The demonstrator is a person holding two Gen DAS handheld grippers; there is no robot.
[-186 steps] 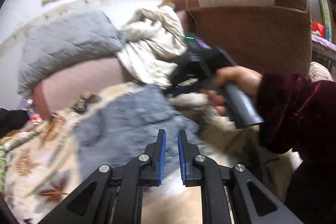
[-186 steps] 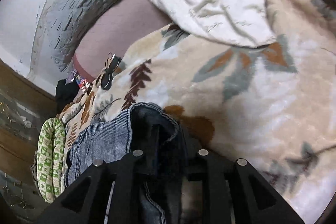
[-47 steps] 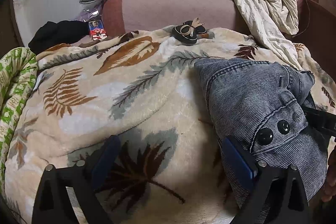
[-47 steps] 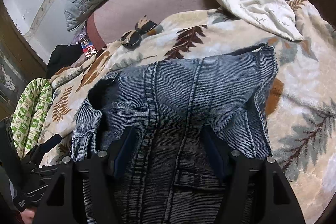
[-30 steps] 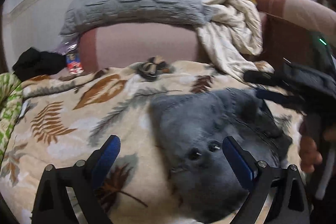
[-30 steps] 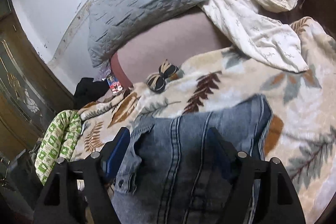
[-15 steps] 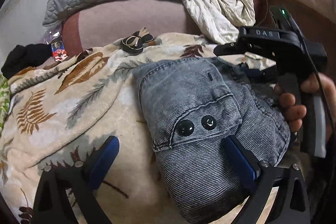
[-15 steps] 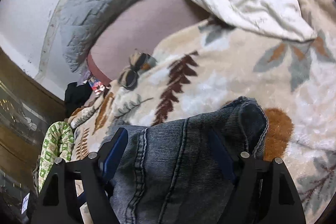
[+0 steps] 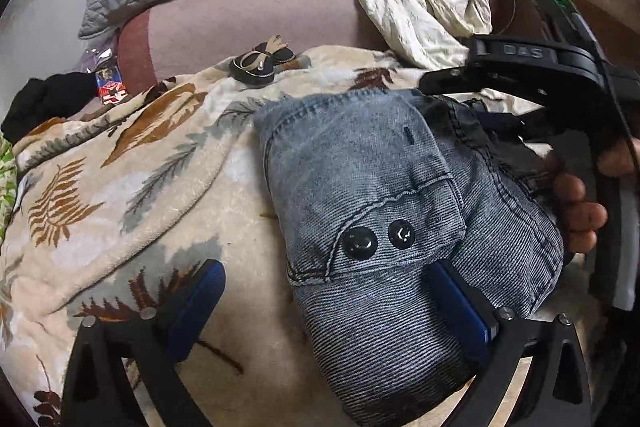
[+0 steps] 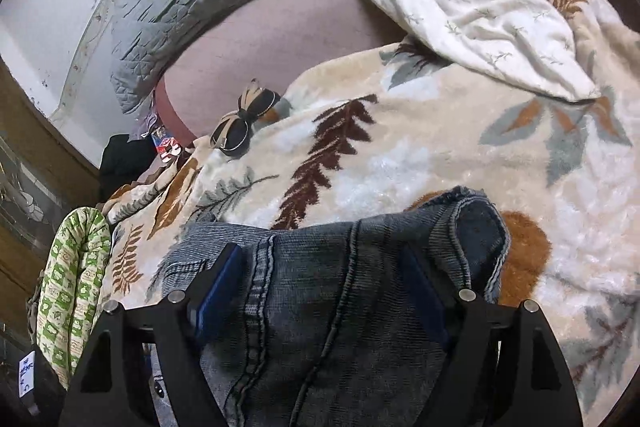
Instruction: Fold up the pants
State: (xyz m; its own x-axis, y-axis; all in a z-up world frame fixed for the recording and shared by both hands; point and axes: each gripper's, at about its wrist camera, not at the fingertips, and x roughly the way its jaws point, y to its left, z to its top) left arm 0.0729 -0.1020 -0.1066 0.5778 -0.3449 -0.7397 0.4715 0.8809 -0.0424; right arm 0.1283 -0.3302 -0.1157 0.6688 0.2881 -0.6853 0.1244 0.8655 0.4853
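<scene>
The pants (image 9: 384, 227) are lying as a thick folded bundle of blue denim on the leaf-patterned blanket (image 9: 132, 163), towards the couch's right side, with two dark buttons (image 9: 380, 239) facing up near the front end. The bundle's long axis is running from the front edge of the couch back towards the brown backrest (image 9: 248, 23). The left gripper (image 9: 332, 303) is sitting at the front end with its jaws standing wide apart: its right finger is lying against or on the denim just below the buttons, while its left finger is out over bare blanket, so the bundle is lying to the right of that gripper's middle. The right gripper (image 10: 320, 291) is hanging over the bundle's far right side, its jaws also spread wide with denim between the blue pads (image 10: 216, 287); whether they are pressing on the cloth I cannot tell. I would judge the right hand (image 9: 576, 199) nearer the bulk of the cloth, so a next fold or squaring-up would be turning on the left gripper shifting rightwards first.
</scene>
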